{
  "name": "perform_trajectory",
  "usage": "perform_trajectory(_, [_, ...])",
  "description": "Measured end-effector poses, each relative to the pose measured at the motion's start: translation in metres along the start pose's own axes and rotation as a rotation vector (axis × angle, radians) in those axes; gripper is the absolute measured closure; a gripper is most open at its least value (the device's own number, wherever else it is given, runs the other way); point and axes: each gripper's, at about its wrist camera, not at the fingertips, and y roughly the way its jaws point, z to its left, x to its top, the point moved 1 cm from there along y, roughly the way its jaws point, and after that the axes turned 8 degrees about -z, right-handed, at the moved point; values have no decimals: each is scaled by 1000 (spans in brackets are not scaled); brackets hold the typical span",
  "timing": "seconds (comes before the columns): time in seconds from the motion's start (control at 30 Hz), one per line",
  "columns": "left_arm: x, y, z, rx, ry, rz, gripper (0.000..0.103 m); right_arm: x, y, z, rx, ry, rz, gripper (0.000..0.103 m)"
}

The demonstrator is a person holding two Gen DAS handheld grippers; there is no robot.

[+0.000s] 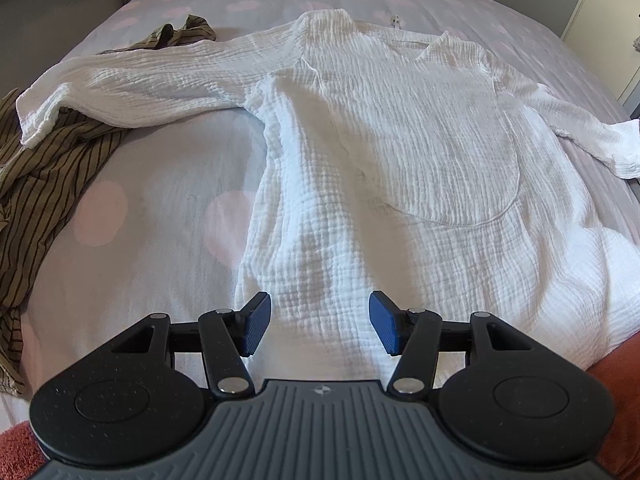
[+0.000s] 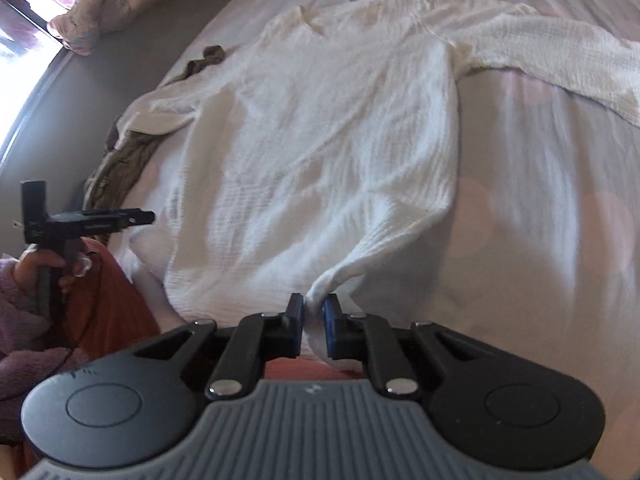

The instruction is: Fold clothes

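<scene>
1. Left wrist view: left gripper (image 1: pixel 320 322), blue pads spread wide, nothing between them, hovers over the lower hem of the white crinkled cotton shirt (image 1: pixel 400 152), which lies flat across frame centre on the pale pink-dotted bedsheet (image 1: pixel 160 216).
2. Olive striped garment (image 1: pixel 44 184) at left edge.
3. Right wrist view: right gripper (image 2: pixel 314 326) clenched on a pinched-up hem corner of the shirt, bottom centre.
4. Person's hand (image 2: pixel 48 270) grips the left tool's handle, lower left.

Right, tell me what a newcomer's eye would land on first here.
The big white crinkled shirt spread flat across the polka-dot bed, sleeves out to both sides. Next, the right gripper, shut on a pinched-up bit of the shirt's near hem, while the left gripper hangs open above the hem. A striped olive garment lies crumpled at the bed's left edge.
</scene>
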Motion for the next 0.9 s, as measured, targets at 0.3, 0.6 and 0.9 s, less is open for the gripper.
perform_trajectory(0.3, [-1, -1, 2, -13, -10, -9, 50, 26, -24, 32, -139, -122, -9, 83])
perform_trajectory(0.6, [-1, -3, 3, -26, -22, -16, 50, -1, 39, -32, -301, -232, 296, 44])
perform_trajectory(0.9, [-2, -3, 3, -24, -17, -14, 50, -22, 75, -31, -238, -306, 412, 89])
